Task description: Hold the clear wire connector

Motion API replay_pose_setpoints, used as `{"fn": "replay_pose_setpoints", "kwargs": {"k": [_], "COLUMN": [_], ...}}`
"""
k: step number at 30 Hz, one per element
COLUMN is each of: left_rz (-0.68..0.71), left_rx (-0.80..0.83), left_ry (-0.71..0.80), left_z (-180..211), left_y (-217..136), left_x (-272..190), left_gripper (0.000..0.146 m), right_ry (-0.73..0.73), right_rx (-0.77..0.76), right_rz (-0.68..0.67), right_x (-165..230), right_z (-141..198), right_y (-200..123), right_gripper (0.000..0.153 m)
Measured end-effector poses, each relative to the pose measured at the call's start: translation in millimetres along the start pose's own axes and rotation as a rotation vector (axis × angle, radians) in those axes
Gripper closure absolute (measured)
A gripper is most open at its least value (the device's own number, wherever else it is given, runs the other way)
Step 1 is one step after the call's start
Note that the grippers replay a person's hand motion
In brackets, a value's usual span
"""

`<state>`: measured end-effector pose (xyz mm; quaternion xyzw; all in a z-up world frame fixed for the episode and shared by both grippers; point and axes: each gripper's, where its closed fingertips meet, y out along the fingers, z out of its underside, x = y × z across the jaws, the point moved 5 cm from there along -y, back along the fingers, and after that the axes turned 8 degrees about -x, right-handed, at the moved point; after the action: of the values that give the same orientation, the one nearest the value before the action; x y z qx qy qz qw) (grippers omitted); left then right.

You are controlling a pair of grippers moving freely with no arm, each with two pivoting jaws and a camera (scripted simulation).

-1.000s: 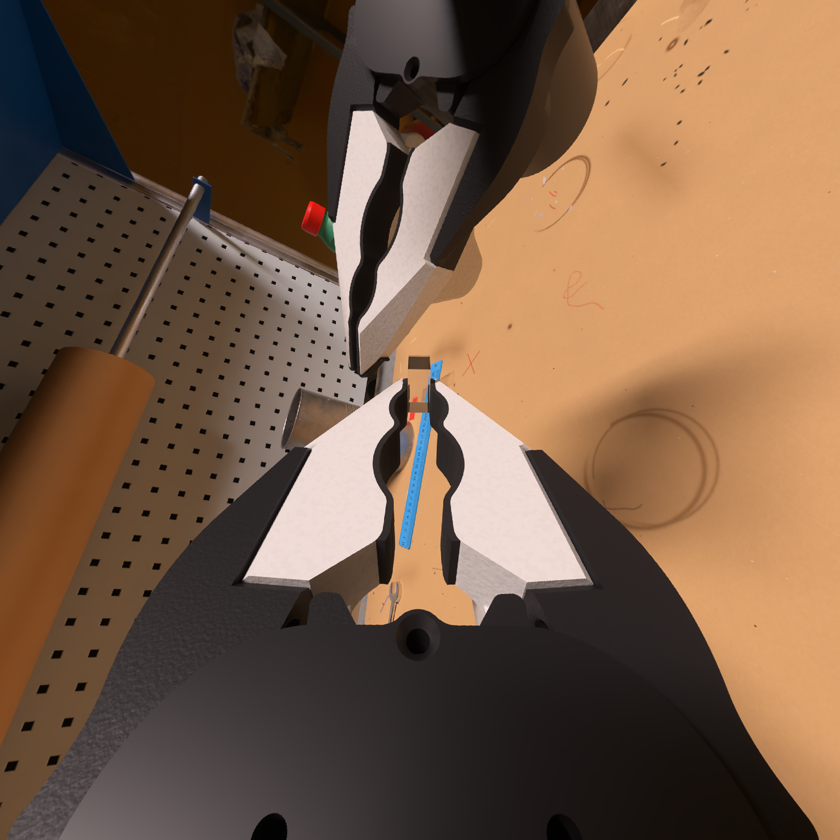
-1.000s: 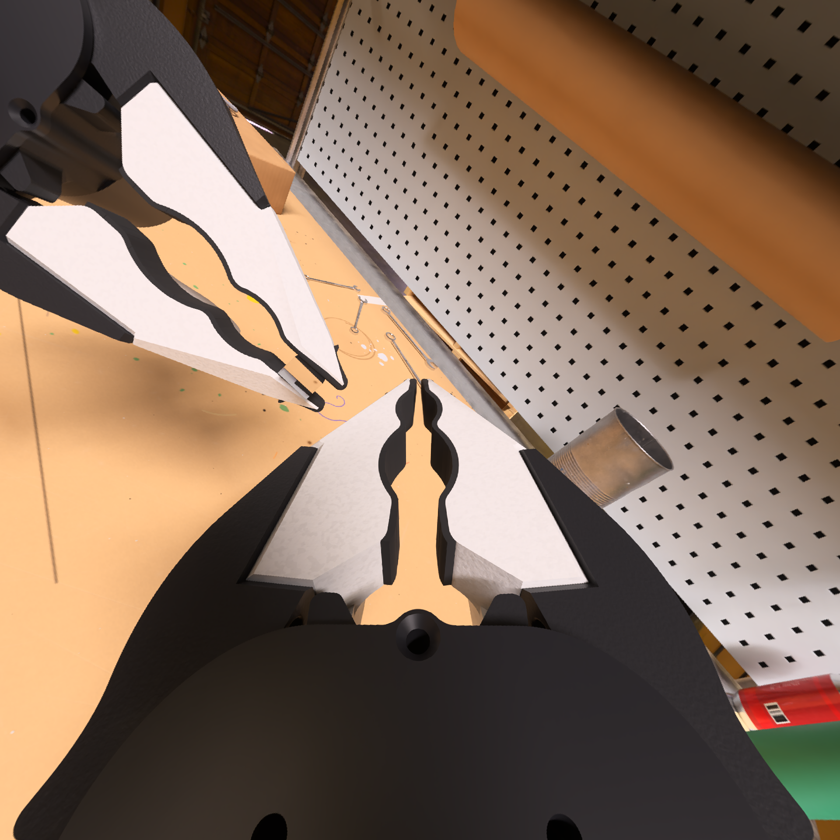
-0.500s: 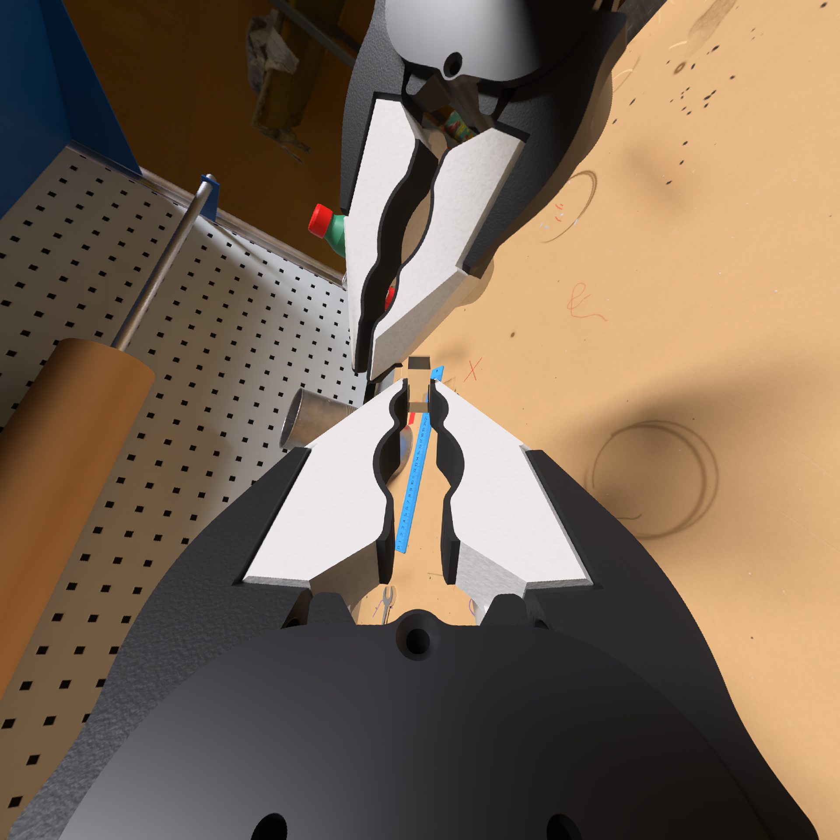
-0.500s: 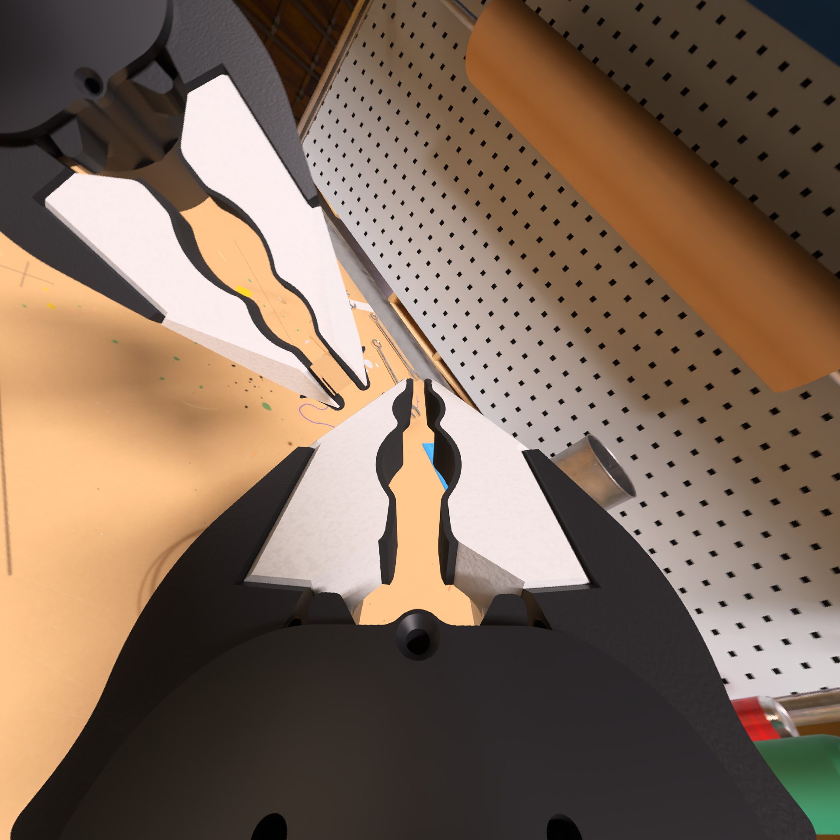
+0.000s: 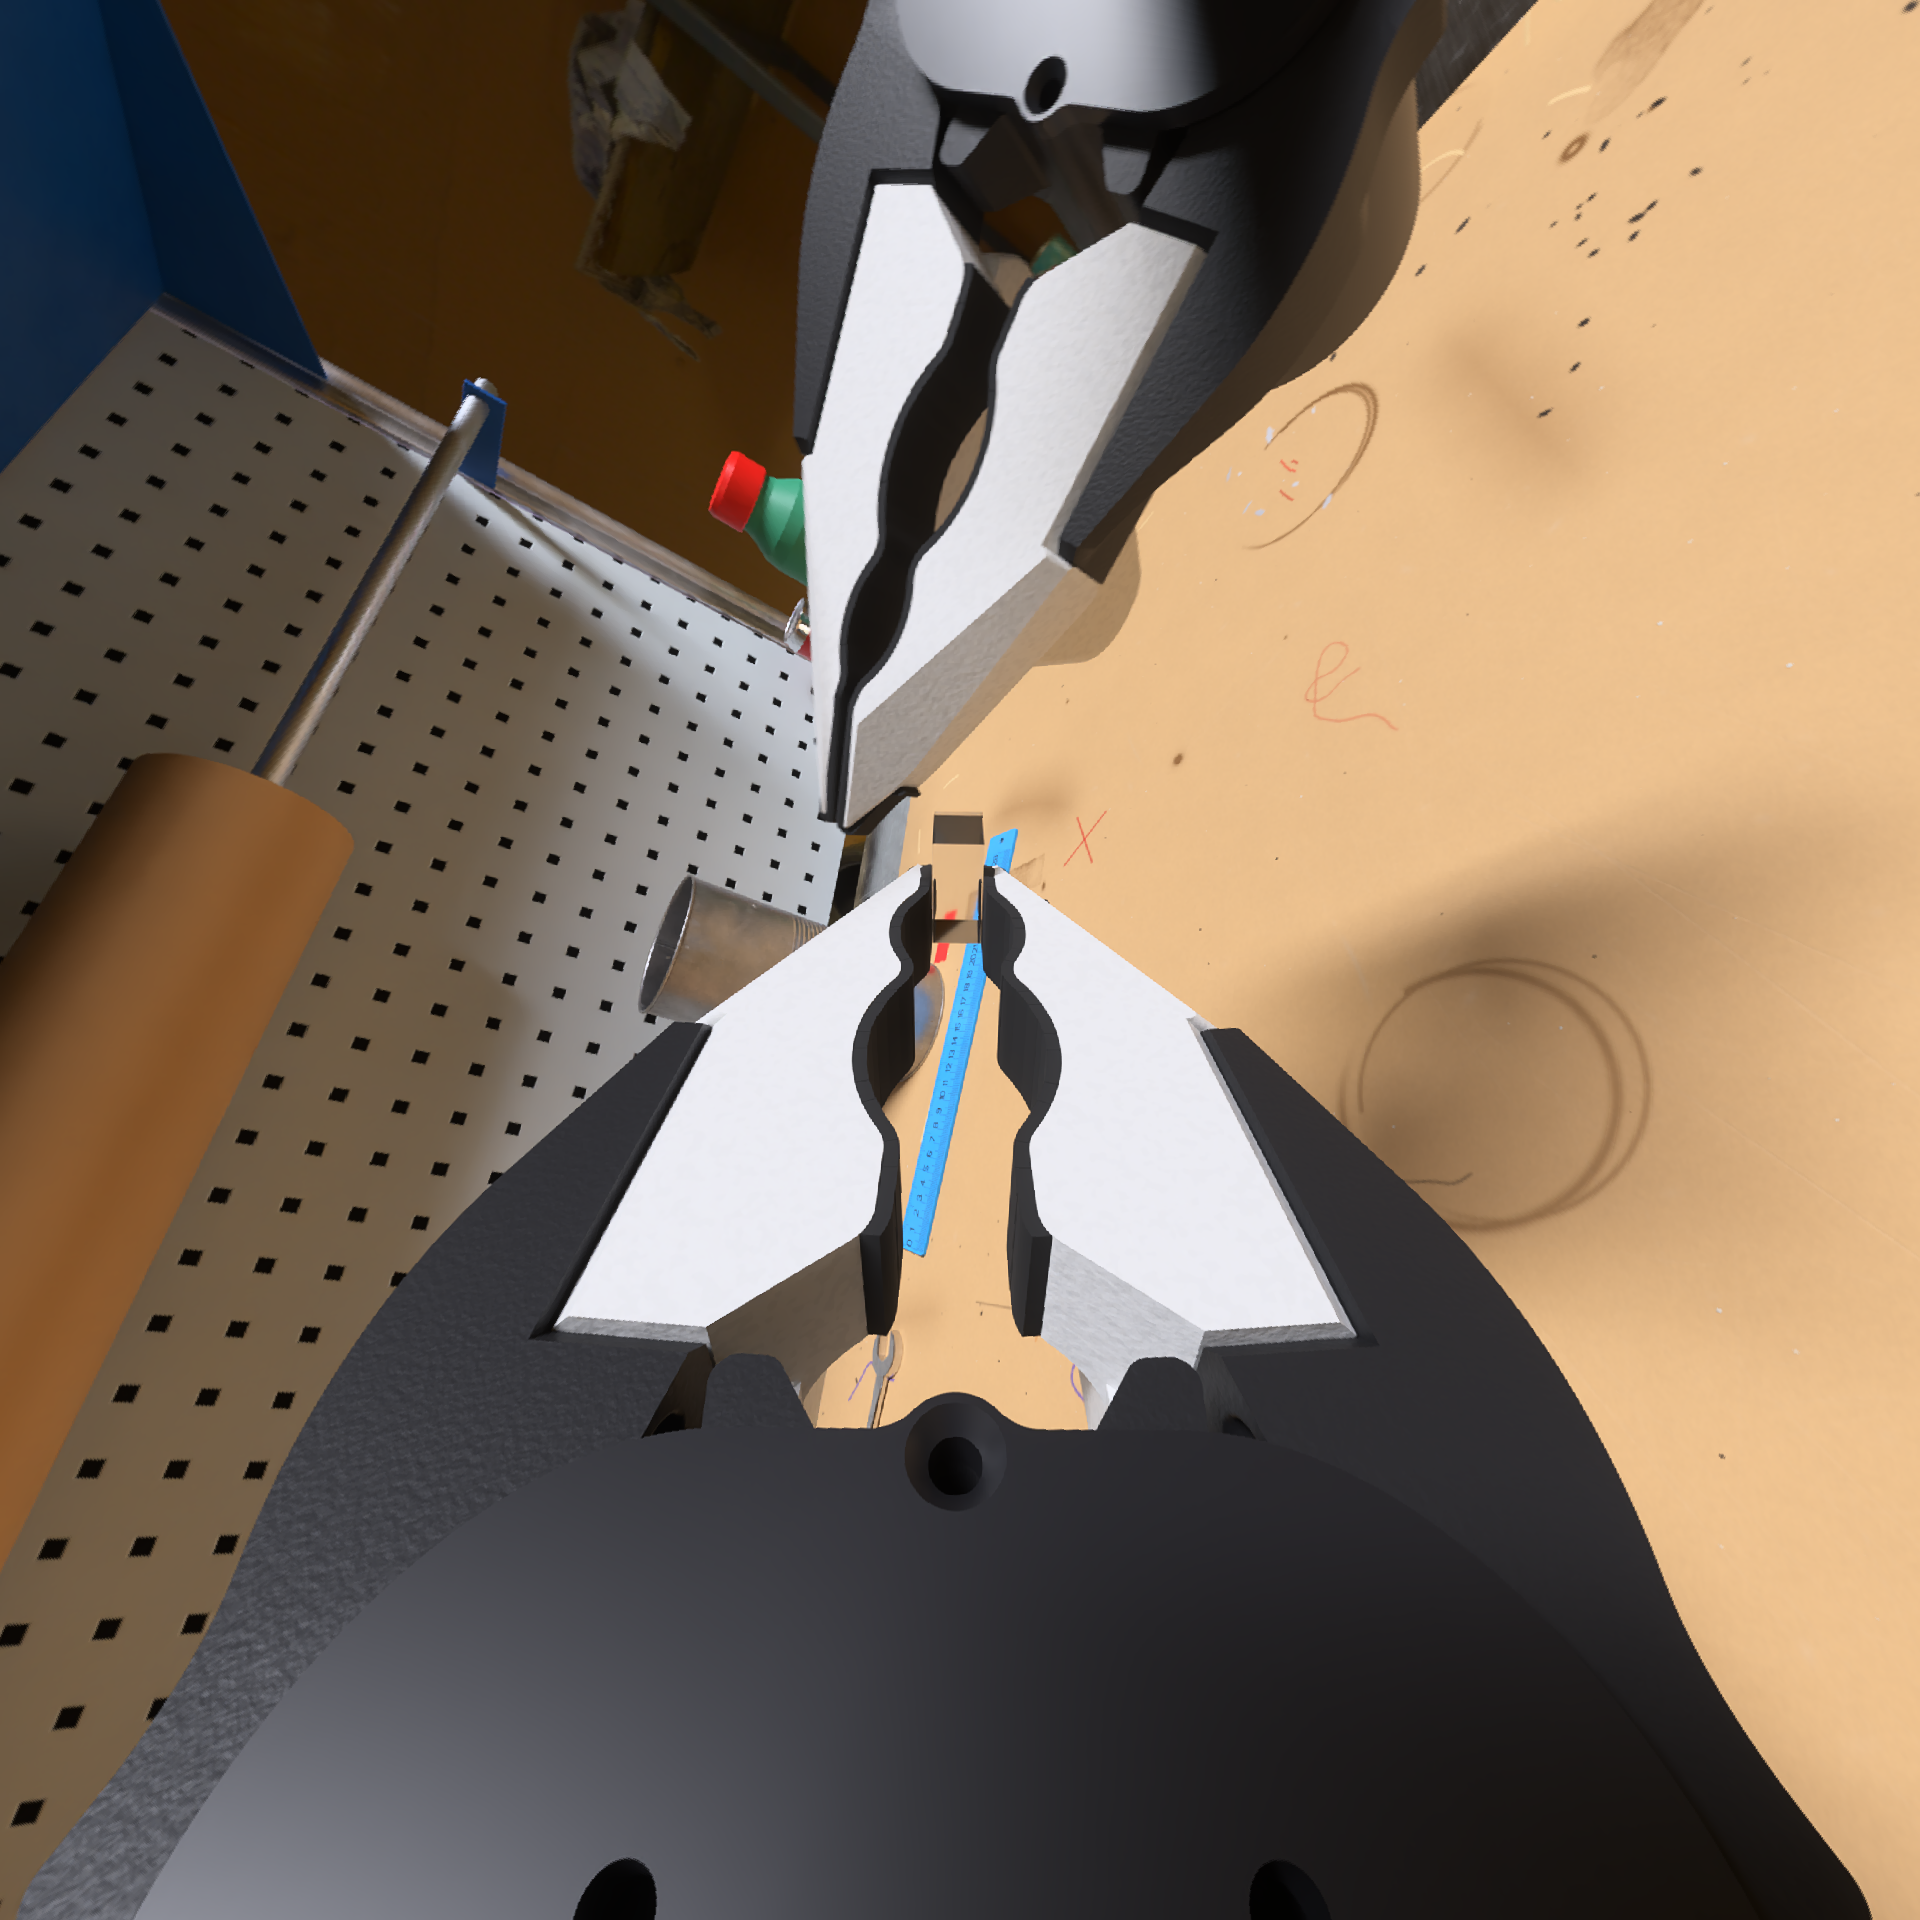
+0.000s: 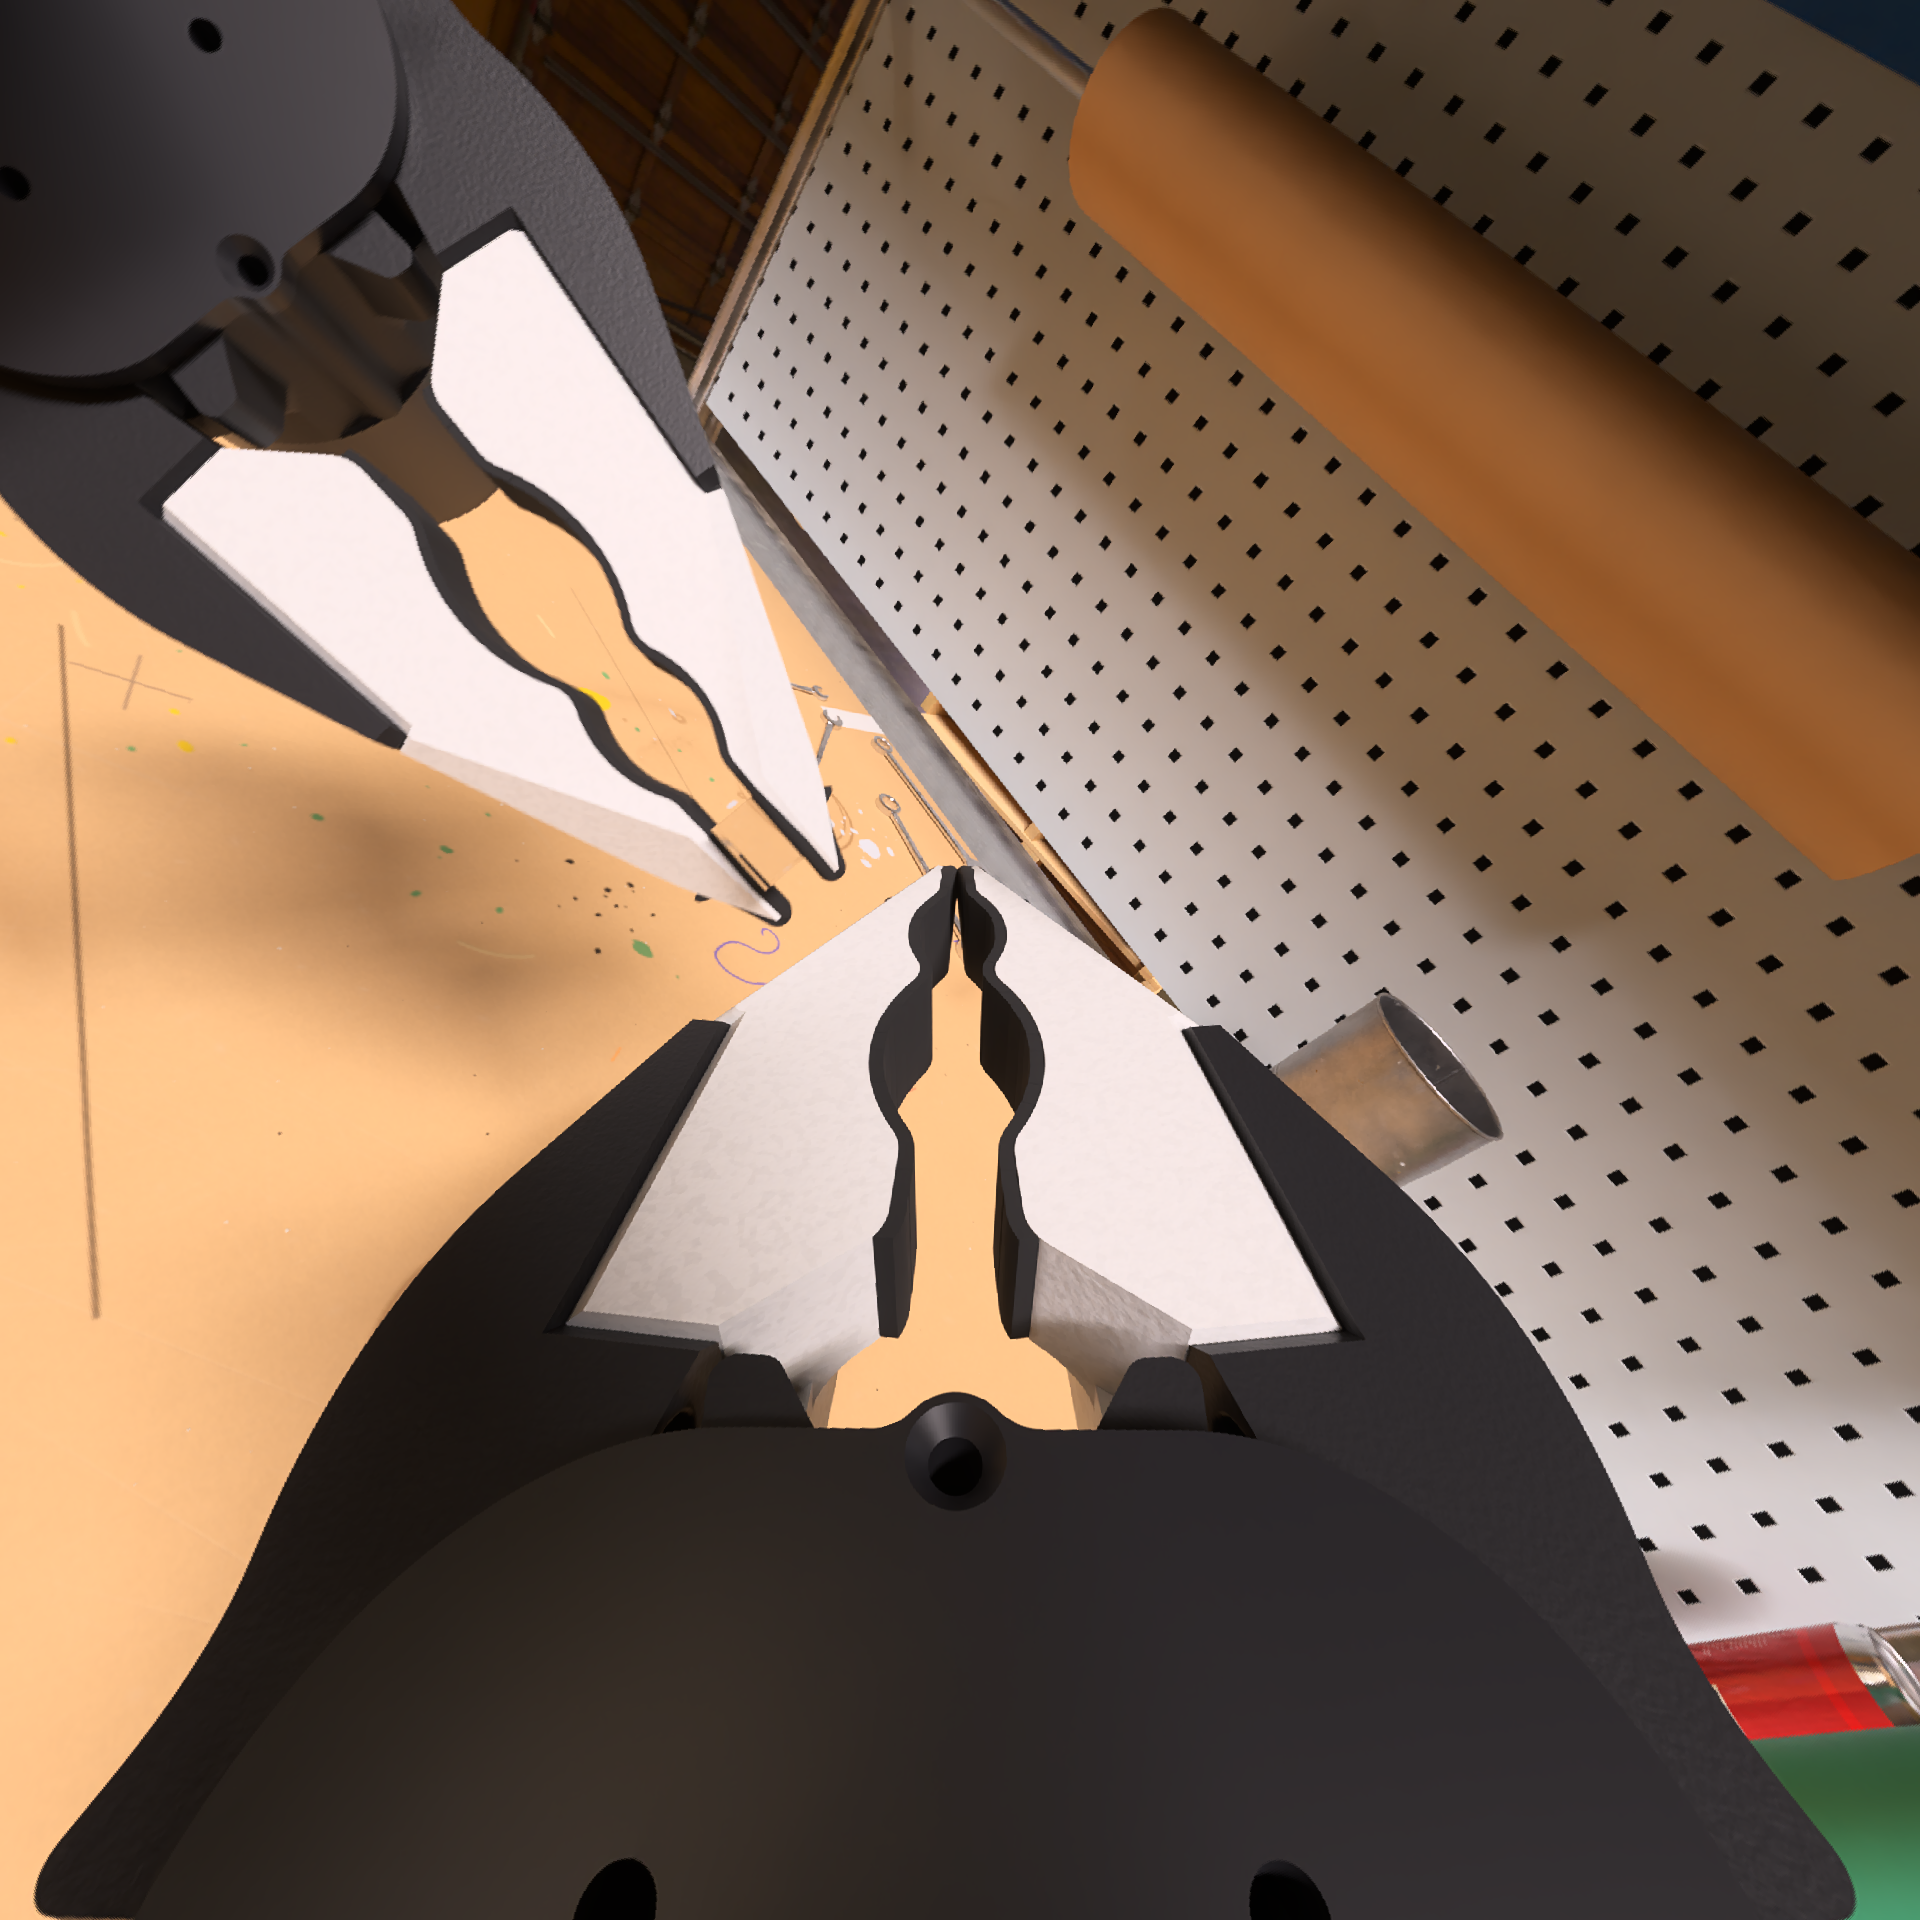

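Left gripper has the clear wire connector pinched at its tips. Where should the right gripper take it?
Take the free end of the clear wire connector, which juts past the tips of the left gripper. Pinch across its flat sides, coming head-on from the opposite side. The right gripper is shut, so it probably needs opening first.

A workshop: a scuffed, paint-flecked tan workbench [image 5: 1558, 727] runs along a white pegboard [image 6: 1299, 727]. On the pegboard hang a brown paper roll [image 6: 1507, 436] and a metal can [image 6: 1392, 1091]; near its foot lie cotter pins [image 6: 904, 800] and a blue ruler [image 5: 951, 1101].
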<state>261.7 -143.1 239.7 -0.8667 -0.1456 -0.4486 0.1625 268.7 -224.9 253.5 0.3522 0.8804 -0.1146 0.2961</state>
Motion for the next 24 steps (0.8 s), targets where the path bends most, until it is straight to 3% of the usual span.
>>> {"fn": "replay_pose_setpoints", "kwargs": {"k": [9,15,19,24], "left_rz": [-0.038,-0.028,-0.018,-0.014], "left_rx": [-0.009,-0.012,-0.01,-0.011], "left_ry": [-0.021,-0.009,0.0,0.002], "left_z": [1,-1,-2,-3], "left_y": [-7,-6,-5,-4], "left_x": [12,9,7,5], "left_gripper": [0.138,0.138,0.138,0.138], "right_ry": [0.004,0.017,0.021,0.018], "right_rx": [0.018,-0.032,-0.037,-0.026], "right_rz": [-0.021,0.043,0.055,0.044], "right_x": [-1,-8,-9,-7], "right_z": [1,-6,-8,-6], "right_y": [-1,-4,-4,-2], "right_gripper": [0.153,0.153,0.142,0.147]}}
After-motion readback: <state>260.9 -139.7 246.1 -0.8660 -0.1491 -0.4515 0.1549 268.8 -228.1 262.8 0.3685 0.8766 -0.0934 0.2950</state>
